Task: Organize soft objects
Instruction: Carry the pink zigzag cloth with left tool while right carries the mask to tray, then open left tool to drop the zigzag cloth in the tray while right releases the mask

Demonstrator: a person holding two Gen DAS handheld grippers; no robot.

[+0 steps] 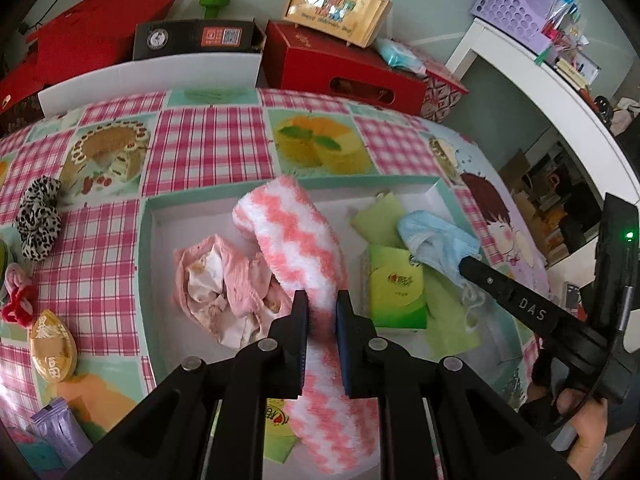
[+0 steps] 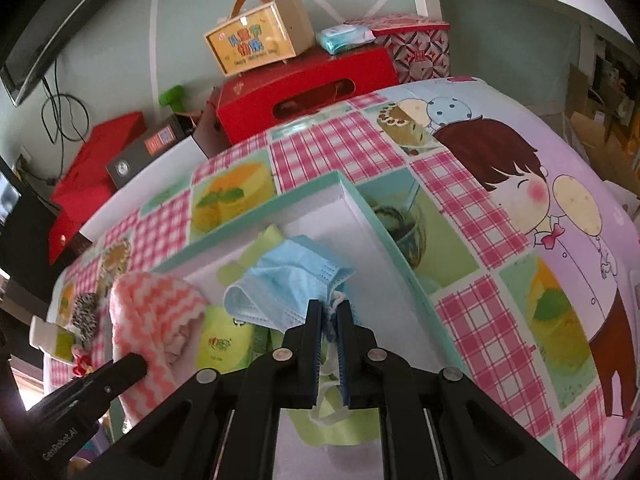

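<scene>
My left gripper pinched the fluffy sock mid-length; my right gripper nipped the limp, featherlight face mask by its edge.

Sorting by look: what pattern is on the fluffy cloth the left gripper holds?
Pink-and-white zigzag on the fluffy cloth, clearest in the left wrist view.
</scene>
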